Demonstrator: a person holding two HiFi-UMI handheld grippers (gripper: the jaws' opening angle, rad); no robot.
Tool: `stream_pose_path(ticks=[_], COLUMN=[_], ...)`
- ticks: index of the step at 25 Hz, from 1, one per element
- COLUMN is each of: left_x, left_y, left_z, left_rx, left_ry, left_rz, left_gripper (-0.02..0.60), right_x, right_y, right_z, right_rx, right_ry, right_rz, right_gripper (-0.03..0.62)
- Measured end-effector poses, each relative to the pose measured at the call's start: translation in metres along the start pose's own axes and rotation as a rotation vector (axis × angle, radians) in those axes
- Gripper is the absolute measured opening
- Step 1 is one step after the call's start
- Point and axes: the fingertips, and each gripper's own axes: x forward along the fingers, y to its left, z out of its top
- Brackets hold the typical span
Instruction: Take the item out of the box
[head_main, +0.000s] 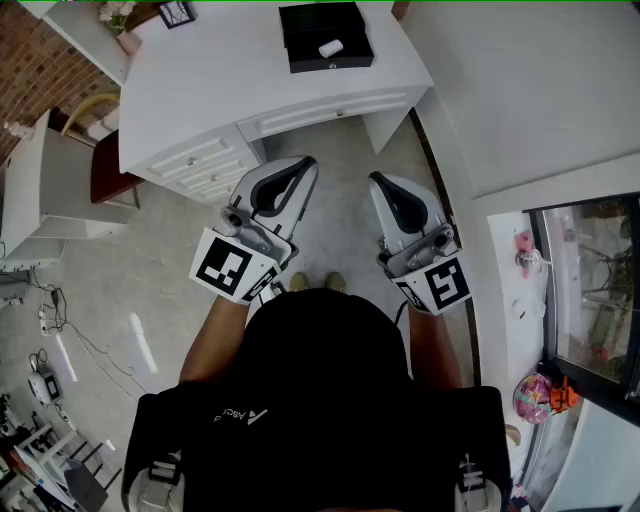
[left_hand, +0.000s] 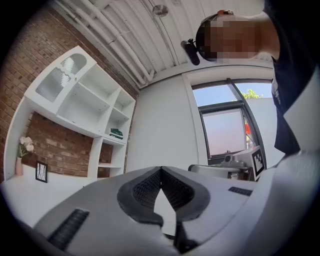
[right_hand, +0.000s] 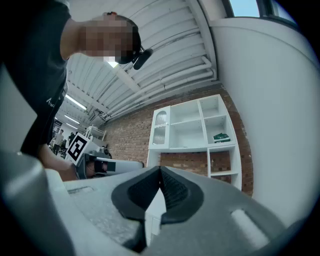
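Black box (head_main: 300, 45), lid open, on the white bench (head_main: 200, 90) at the top of the head view. The white item (head_main: 330, 47) lies inside it, toward the right half. It is small and oblong, and its long axis seems to run roughly across the box.

Head view: left gripper (head_main: 300, 170) and right gripper (head_main: 380, 185) are held close to the body, tips pointing toward the bench. Both are well apart from the box, which lies straight ahead, about between the two. The left tip looks marginally nearer; the margin is small.

Left gripper view: jaws together, nothing between them. White shelves (left_hand: 85, 105) on a brick wall ahead; box not in frame.

Right gripper view: jaws together, empty. Same shelves; box not in frame.

Judgement: task not begun. The next move needs a long forward reach, then the jaws opened to span the item's short side.
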Motion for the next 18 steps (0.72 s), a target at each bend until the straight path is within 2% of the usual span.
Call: stream_pose_path(ticks=[8,14,18], left_x=[-0.006,-0.009,-0.016], left_y=[0.002,0.008,0.020], left_z=[0.002,0.004,0.008], left_rx=[0.001,0.000,0.003], left_ry=[-0.001,-0.005,-0.014], left_rz=[-0.011,-0.017,-0.010], left_gripper=[-0.002,-0.002,-0.002], right_x=[0.002,0.007,0.014], right_y=[0.006,0.011,0.011], right_z=[0.000,0.005,0.005], right_rx=[-0.029,0.013,-0.015], right_ry=[-0.009,-0.020,-0.035], right_rz=[0.000,-0.007,-0.021], right_gripper=[0.002,0.002,0.002])
